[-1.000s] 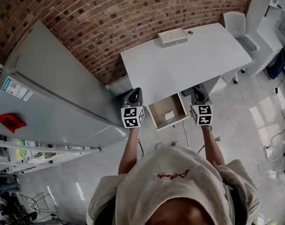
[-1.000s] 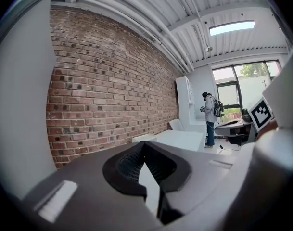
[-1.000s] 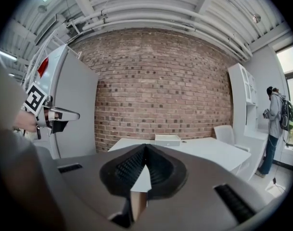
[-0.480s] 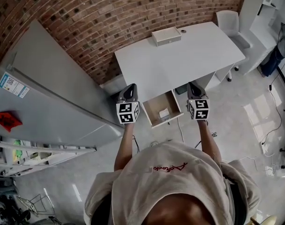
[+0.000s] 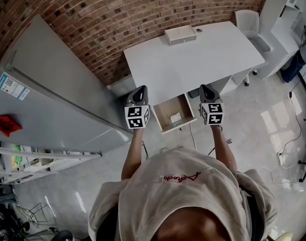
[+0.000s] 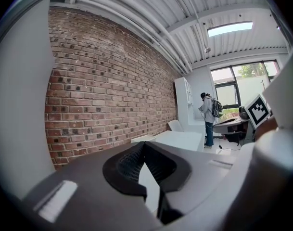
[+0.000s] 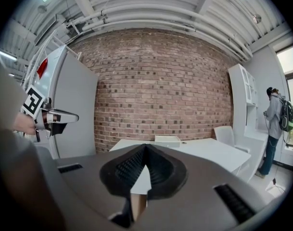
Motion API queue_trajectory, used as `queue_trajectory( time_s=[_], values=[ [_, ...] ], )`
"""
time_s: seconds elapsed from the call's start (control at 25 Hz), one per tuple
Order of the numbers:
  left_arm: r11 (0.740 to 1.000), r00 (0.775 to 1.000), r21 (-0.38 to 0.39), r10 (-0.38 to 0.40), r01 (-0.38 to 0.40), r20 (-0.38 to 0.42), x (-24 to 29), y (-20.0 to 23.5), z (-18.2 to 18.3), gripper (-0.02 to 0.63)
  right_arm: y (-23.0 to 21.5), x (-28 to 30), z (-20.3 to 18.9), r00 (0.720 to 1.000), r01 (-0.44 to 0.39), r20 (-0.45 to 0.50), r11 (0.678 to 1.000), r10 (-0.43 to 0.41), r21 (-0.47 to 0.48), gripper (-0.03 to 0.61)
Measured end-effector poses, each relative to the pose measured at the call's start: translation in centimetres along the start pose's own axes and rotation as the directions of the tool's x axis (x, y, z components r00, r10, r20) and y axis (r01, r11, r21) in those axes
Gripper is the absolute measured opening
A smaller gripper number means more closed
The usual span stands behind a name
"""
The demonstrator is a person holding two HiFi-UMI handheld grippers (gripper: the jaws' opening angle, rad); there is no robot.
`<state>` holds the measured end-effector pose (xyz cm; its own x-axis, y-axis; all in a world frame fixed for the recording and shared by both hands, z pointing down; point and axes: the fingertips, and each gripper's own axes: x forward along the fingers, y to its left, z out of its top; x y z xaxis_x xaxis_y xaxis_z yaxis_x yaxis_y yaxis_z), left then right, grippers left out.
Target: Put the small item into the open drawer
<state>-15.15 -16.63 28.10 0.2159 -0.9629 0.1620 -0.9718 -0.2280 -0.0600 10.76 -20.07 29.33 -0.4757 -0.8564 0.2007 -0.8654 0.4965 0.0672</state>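
An open wooden drawer (image 5: 164, 124) juts out from under the white desk (image 5: 193, 64). A small white item (image 5: 176, 118) lies inside it. My left gripper (image 5: 139, 90) hangs just left of the drawer, and my right gripper (image 5: 207, 88) just right of it, both level with the desk's front edge. Neither touches the drawer or the item. In the left gripper view the left gripper (image 6: 144, 146) has its jaws together with nothing between them. The right gripper (image 7: 145, 148) looks the same in its own view, pointing over the desk (image 7: 204, 150).
A white box (image 5: 180, 35) sits at the desk's far edge against the brick wall (image 5: 117, 14). A tall grey fridge (image 5: 52, 99) stands at the left. A white chair (image 5: 248, 21) is beyond the desk's right end. A person with a backpack (image 7: 276, 121) stands far off.
The head view has shifted slightly. Both grippers stay shut on either side of the drawer, and the item still lies in it.
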Motion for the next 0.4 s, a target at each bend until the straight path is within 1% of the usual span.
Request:
queue_trajectory(
  time_s=[0.4],
  values=[
    [1.0, 1.0, 0.014, 0.004, -0.004, -0.014, 0.36, 0.21, -0.37, 0.009, 0.18, 1.0, -0.19, 1.0, -0.022, -0.017, 0.999, 0.022, -0.025, 0.012]
  ],
)
